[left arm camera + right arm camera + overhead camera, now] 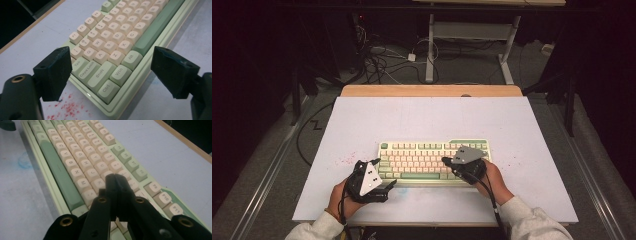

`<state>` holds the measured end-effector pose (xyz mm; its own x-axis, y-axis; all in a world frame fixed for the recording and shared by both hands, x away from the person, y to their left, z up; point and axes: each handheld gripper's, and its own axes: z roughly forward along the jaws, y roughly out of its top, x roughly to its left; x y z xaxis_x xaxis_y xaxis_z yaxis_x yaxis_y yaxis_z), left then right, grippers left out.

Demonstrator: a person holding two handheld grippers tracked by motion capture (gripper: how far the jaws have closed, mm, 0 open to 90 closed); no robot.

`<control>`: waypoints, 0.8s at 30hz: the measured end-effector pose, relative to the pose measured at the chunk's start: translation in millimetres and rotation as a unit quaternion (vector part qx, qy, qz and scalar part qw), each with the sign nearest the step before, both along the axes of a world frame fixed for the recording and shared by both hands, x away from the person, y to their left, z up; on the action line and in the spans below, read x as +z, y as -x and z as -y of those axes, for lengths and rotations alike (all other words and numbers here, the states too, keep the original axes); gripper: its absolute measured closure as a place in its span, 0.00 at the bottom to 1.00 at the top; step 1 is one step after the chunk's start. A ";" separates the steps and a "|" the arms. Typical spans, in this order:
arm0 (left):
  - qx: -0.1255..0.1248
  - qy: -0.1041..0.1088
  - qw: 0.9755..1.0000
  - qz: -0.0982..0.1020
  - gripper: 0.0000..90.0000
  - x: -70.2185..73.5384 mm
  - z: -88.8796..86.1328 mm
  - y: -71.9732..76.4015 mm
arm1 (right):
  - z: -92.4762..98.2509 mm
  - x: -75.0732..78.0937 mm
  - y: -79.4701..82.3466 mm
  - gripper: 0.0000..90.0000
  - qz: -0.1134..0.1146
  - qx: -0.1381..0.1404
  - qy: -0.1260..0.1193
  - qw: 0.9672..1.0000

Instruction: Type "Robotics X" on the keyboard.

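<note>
A pale green keyboard [432, 160] with cream and green keys lies near the front middle of the white table top. My left gripper [384, 174] is at the keyboard's front left corner and stands open. In the left gripper view its two black jaws flank the Ctrl and Shift corner of the keyboard [117, 32], with nothing between them but keys below. My right gripper [444, 161] is shut and hovers over the keyboard's right half, pointing left. In the right gripper view its closed tips [115, 178] sit just above the letter keys of the keyboard [75, 157].
The white board [362, 125] lies on a wooden table whose far edge [432, 91] shows at the back. Red specks [67, 106] mark the board left of the keyboard, and a blue smudge [25, 160] lies in front of it. Cables and a desk frame stand on the floor beyond.
</note>
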<state>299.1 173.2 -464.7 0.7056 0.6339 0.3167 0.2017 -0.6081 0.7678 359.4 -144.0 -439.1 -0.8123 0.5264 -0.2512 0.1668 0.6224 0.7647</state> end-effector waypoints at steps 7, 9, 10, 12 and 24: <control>0.001 0.001 1.000 -0.001 0.19 -0.2 -0.7 -0.9 | -20.5 -3.5 -13.7 1.00 -0.015 0.000 0.009 1.000; -0.001 0.001 1.000 -0.002 0.19 -0.2 -0.5 -1.1 | -25.7 -4.2 -17.1 1.00 -0.016 0.001 0.015 1.000; -0.001 0.000 1.000 -0.001 0.19 -0.3 -0.4 -1.2 | -27.7 -4.5 -18.8 1.00 -0.015 0.001 0.020 1.000; -0.001 0.000 1.000 -0.001 0.19 -0.4 -0.4 -1.3 | -30.7 -5.7 -22.1 1.00 -0.017 -0.002 0.024 1.000; -0.005 -0.004 1.000 -0.007 0.19 -1.7 0.9 -2.2 | -41.8 -10.5 -30.9 1.00 -0.023 -0.005 0.040 0.999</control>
